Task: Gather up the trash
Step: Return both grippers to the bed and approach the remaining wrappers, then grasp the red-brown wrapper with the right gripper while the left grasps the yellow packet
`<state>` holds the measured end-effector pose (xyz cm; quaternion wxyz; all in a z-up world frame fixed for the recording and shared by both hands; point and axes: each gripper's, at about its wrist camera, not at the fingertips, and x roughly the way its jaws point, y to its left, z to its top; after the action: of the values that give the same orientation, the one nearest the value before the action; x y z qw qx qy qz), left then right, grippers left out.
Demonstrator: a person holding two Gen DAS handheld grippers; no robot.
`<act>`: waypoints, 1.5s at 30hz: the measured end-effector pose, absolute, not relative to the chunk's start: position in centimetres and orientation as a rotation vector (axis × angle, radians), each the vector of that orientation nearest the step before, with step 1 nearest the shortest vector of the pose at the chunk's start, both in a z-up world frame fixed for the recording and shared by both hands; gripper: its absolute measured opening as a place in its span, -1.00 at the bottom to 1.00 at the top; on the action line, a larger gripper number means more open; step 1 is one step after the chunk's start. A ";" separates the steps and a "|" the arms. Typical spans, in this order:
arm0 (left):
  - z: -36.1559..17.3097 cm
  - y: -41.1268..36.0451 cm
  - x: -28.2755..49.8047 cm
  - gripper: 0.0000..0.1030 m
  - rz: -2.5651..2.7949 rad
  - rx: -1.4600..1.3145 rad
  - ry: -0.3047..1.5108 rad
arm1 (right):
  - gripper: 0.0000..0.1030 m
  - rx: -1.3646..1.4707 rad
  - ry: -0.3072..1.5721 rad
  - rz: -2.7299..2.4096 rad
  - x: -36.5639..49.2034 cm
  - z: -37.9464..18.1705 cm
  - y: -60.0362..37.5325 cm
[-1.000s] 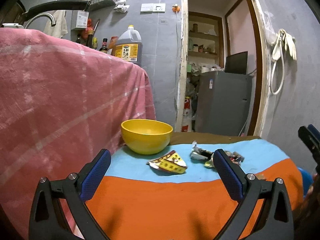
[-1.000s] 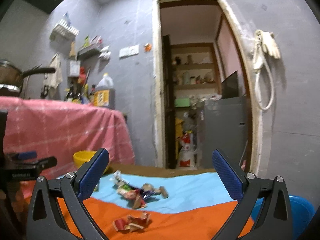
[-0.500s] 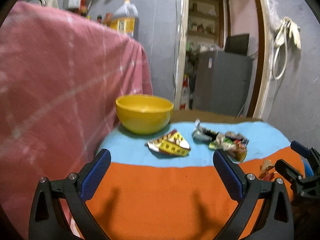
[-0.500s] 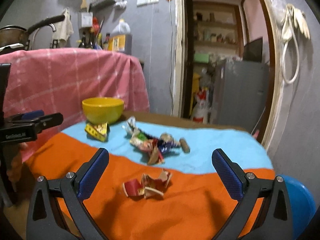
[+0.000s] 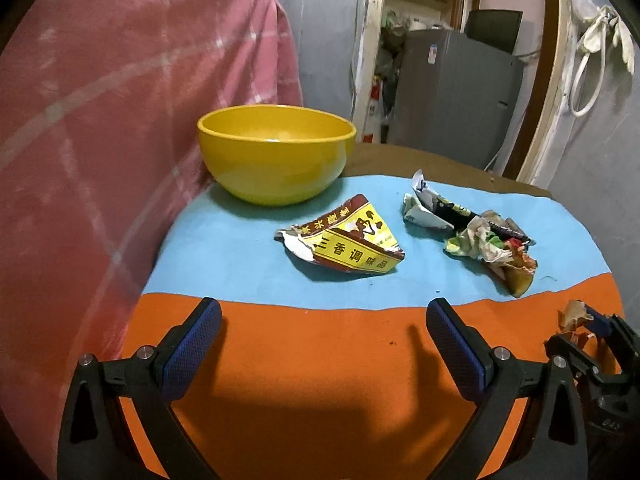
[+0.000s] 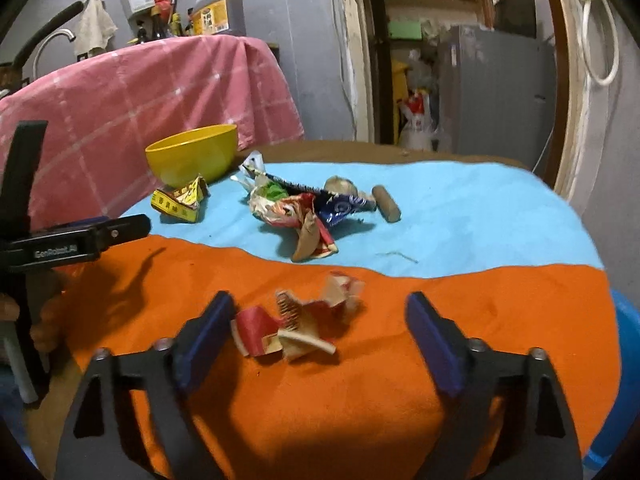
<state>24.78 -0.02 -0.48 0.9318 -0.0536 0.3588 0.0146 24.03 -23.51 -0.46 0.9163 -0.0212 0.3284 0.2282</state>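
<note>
Both grippers I hold spread wide over the bench. My right gripper hangs low above the orange near part, its jaws either side of a torn red scrap, not touching it. My left gripper faces a yellow packet on the blue far part, with a bowl behind it and a crumpled wrapper heap to its right.
</note>
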 end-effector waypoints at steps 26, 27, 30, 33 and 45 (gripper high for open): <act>-1.3 -0.5 31.2 0.64 0.056 -0.107 0.796 | -0.36 0.067 0.708 0.499 26.8 -0.7 -24.2; -1.3 -0.5 31.2 0.51 0.058 -0.108 0.798 | -0.36 0.067 0.708 0.499 26.8 -0.7 -24.2; -1.1 -0.5 31.0 0.45 0.048 -0.112 0.789 | -0.36 0.071 0.703 0.504 26.8 -0.7 -24.3; -0.7 -0.6 30.5 0.44 0.028 -0.116 0.763 | -0.37 0.076 0.700 0.510 26.7 -0.7 -24.4; 2.8 -3.1 25.0 0.44 -0.065 -0.125 0.521 | -0.38 0.093 0.566 0.496 24.7 1.2 -25.8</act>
<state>24.95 -3.06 2.76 0.9638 -0.0618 0.2575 -0.0322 24.75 -25.81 1.20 0.9291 0.0453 0.2761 0.2419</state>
